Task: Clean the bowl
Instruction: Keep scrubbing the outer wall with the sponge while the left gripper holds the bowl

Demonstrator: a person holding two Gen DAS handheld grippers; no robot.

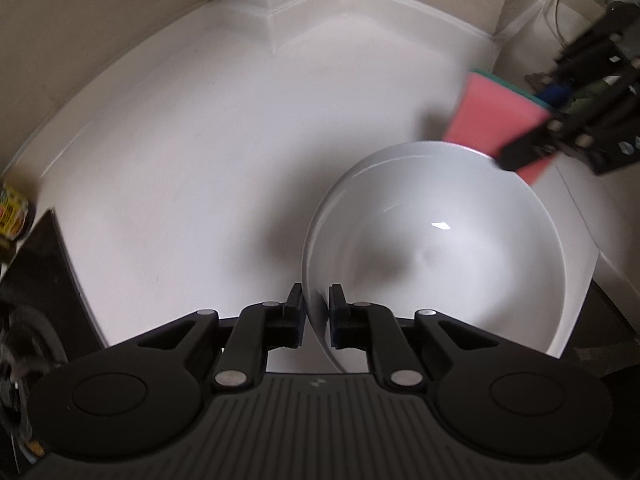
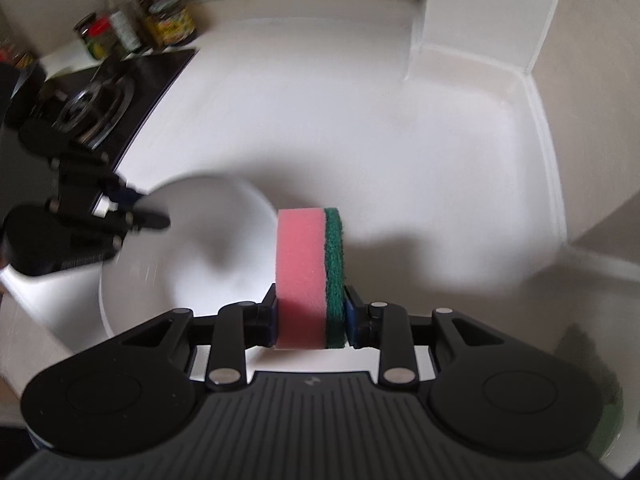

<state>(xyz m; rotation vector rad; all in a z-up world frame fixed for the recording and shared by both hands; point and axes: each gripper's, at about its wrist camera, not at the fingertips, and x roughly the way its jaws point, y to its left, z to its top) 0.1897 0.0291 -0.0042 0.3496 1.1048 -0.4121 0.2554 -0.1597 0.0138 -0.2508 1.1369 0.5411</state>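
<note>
Tilted glossy white bowl (image 1: 440, 248) on counter; pink-green sponge (image 2: 310, 276) at its rim.

White countertop (image 2: 360, 120) ran into a corner with a raised white back edge. Black hob (image 2: 100, 96) was set into it on one side; jars and bottles (image 2: 132, 24) stood behind the hob by the wall. Couldn't tell whether the white bowl (image 1: 440, 248) sat on the surface.
</note>
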